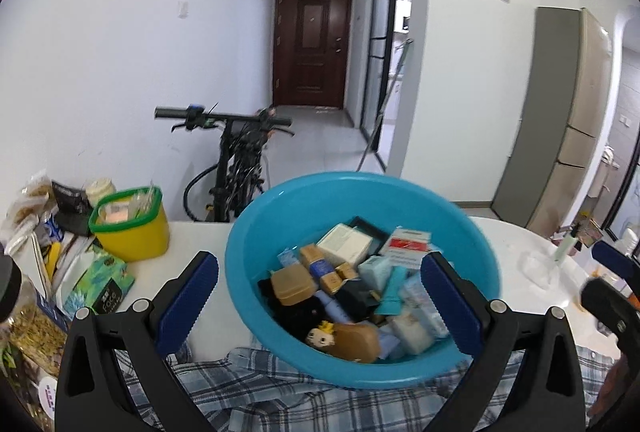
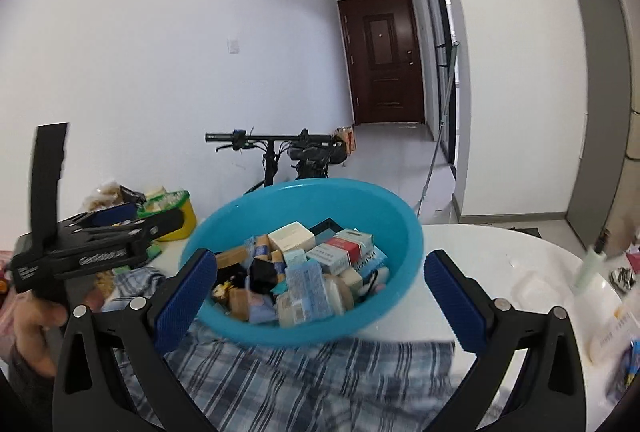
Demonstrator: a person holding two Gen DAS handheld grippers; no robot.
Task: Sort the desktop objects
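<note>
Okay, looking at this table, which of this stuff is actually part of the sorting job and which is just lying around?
Part of the job:
- blue basin
- small boxes and packets piled in it
- left gripper and right gripper, both open and empty

Just lying about:
- plaid cloth under the basin
- yellow tub
- tissue pack
- bicycle
- fridge

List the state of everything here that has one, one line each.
Left hand-held gripper: open, empty.
Right hand-held gripper: open, empty.
Blue basin: tilted, full of small boxes, edge on the plaid shirt.
Yellow tub: upright, uncovered, filled.
Brown door: closed.
</note>
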